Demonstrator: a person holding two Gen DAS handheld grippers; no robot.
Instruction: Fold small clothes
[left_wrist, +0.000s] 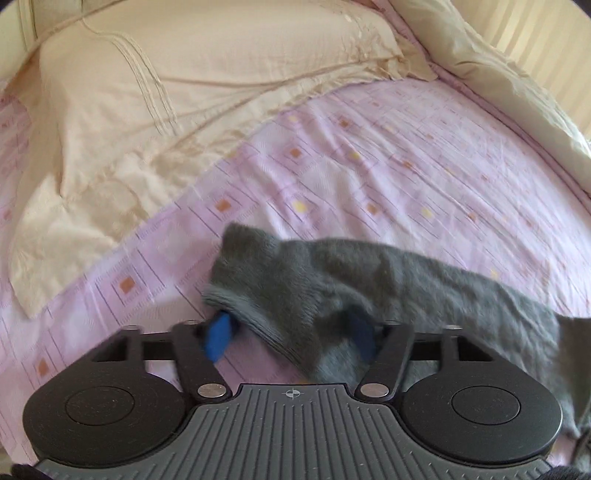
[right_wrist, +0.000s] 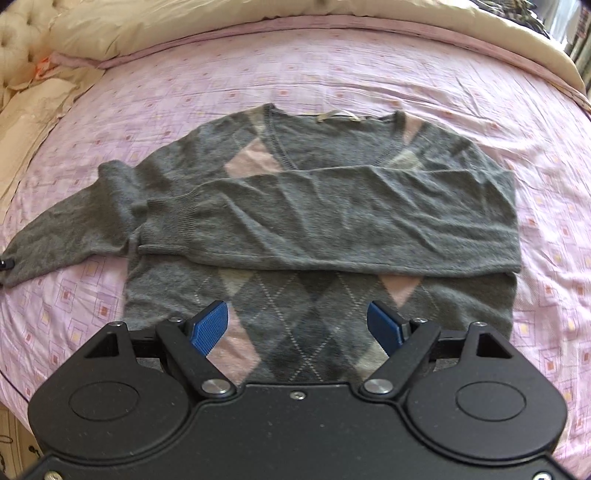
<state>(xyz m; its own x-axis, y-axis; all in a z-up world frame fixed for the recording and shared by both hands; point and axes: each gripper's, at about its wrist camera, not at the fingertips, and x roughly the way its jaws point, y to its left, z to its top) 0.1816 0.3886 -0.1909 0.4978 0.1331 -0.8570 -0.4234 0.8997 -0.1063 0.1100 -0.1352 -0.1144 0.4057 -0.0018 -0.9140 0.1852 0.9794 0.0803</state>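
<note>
A grey V-neck sweater with pink and grey diamonds lies flat, front up, on the bed. One sleeve is folded across its chest. The other sleeve stretches out to the left edge of the right wrist view. In the left wrist view that sleeve's cuff drapes over and between the blue fingers of my left gripper, whose jaws stand apart; the cuff covers most of one finger. My right gripper hovers open over the sweater's lower hem, holding nothing.
The pink patterned bedsheet covers the bed. A cream pillow and cream duvet lie beyond the left gripper. A cream duvet and a tufted headboard border the far side of the bed.
</note>
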